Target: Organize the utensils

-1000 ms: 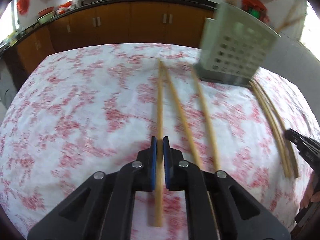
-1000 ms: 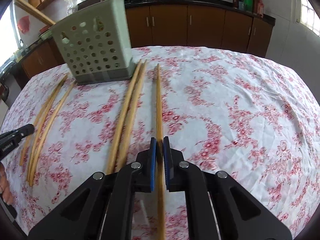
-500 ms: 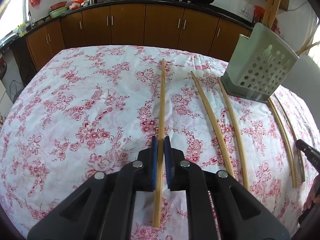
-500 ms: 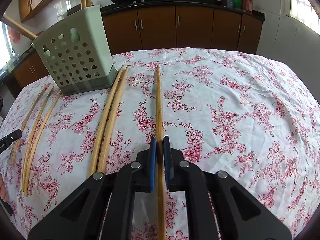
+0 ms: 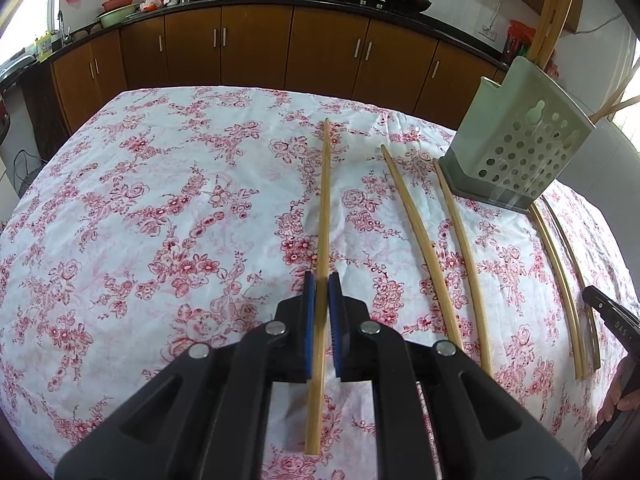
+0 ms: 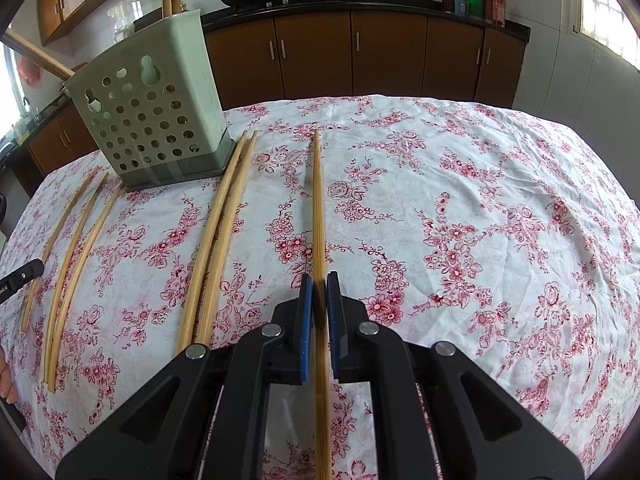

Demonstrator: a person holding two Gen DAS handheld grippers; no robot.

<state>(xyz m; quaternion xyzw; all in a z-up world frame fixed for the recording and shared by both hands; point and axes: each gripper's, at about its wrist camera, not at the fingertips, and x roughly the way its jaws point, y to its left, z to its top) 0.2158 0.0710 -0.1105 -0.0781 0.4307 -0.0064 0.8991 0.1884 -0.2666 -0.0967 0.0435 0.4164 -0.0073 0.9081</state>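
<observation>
My left gripper is shut on a long bamboo chopstick that points away over the floral tablecloth. My right gripper is shut on another bamboo chopstick, also pointing away. A pale green perforated utensil holder stands at the far right in the left wrist view, and it also shows at the far left in the right wrist view, with chopsticks sticking out of its top. Loose chopsticks lie on the cloth between the grippers, also seen in the right wrist view.
More thin chopsticks lie beside the holder. The table carries a white cloth with red flowers. Brown kitchen cabinets and a dark counter with woks stand behind the table. The other gripper's tip shows at the right edge.
Both grippers have lifted and drawn back with their chopsticks, so the holder and table look farther off. The jaws stay shut on the chopsticks.
</observation>
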